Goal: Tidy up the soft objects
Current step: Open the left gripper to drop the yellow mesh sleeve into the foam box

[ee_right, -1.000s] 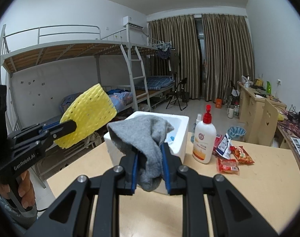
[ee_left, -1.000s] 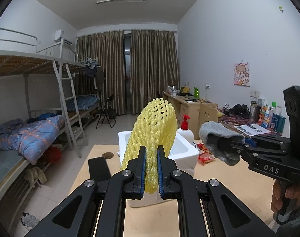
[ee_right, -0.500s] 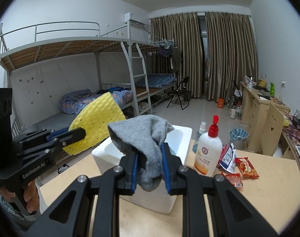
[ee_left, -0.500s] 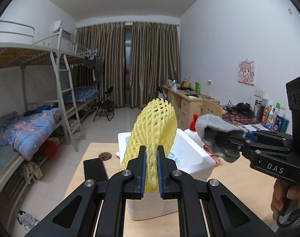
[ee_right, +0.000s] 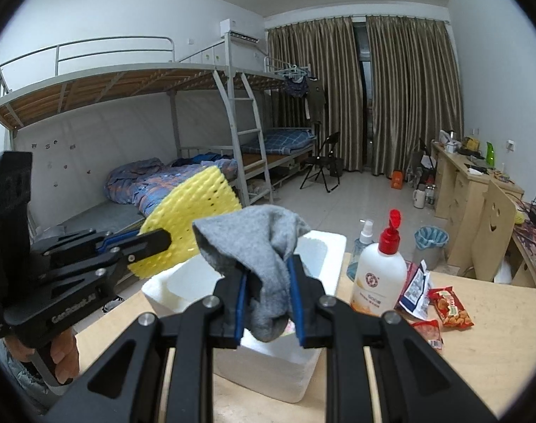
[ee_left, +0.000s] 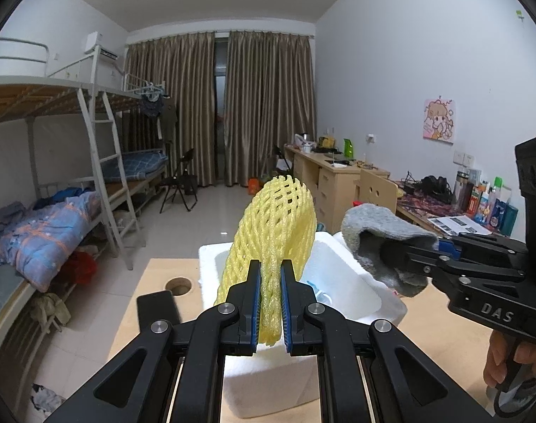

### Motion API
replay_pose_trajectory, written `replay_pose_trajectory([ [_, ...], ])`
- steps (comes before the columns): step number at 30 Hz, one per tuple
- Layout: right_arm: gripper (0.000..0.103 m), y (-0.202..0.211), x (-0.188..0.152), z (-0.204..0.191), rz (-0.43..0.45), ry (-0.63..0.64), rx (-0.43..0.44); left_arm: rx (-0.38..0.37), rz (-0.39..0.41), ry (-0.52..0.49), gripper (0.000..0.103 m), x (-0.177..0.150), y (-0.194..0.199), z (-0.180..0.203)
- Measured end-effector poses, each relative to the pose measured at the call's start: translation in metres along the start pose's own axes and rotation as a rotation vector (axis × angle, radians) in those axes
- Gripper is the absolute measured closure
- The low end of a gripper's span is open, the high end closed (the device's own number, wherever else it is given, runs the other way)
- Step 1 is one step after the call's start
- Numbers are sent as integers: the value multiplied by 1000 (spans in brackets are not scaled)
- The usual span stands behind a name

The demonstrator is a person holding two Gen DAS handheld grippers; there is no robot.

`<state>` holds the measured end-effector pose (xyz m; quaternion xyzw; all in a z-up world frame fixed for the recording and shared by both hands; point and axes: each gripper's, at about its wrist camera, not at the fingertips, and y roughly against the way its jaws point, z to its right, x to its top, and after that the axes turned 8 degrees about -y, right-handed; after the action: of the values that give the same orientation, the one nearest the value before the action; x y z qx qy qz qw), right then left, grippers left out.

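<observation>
1. Left wrist view: the left tongs [ee_left: 269, 303] are clamped on the lower end of a yellow foam fruit net [ee_left: 273, 232], so the net stands upright over the near rim of the white foam box [ee_left: 352, 285] on the tabletop [ee_left: 155, 282]. Gripping the bottom edge leaves most of the mesh free, which looks meant to let it drop cleanly into the box.
2. Same view, right side: the right tongs [ee_left: 402, 257] hold a grey sock [ee_left: 373, 225] above the box's right rim; a hand [ee_left: 515, 359] grips the handle below. Both soft things are aloft and neither is in the box yet.
3. Right wrist view: the right tongs [ee_right: 267, 296] are pinched on the bunched middle of the grey sock [ee_right: 257, 243], its toe hanging below the pads, directly over the white foam box [ee_right: 271, 370].
4. Same view: the pump bottle [ee_right: 379, 278] and snack packets [ee_right: 449, 306] stand beside the box, apart from it. They are probably outside the sorting, being no soft goods.
</observation>
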<state>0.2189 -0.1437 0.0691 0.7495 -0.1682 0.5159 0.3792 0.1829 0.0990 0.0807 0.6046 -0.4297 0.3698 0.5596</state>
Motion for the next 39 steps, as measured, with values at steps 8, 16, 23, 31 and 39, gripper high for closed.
replay_pose_trajectory([
  [8, 78, -3, 5, 8, 3, -17, -13, -46, -25, -22, 92, 6, -29, 5],
  [16, 78, -4, 6, 17, -3, -34, -28, -73, -54, -25, 92, 5, -49, 6],
  [23, 78, -1, 6, 24, 5, -42, -42, -105, -74, -20, 92, 4, -61, 6],
  [31, 78, 0, 7, 26, 12, -48, -46, -67, -60, -45, 24, 3, -58, 7],
  [39, 78, 0, 6, 26, 11, -45, -45, -6, -8, -60, 1, 2, -46, 8],
])
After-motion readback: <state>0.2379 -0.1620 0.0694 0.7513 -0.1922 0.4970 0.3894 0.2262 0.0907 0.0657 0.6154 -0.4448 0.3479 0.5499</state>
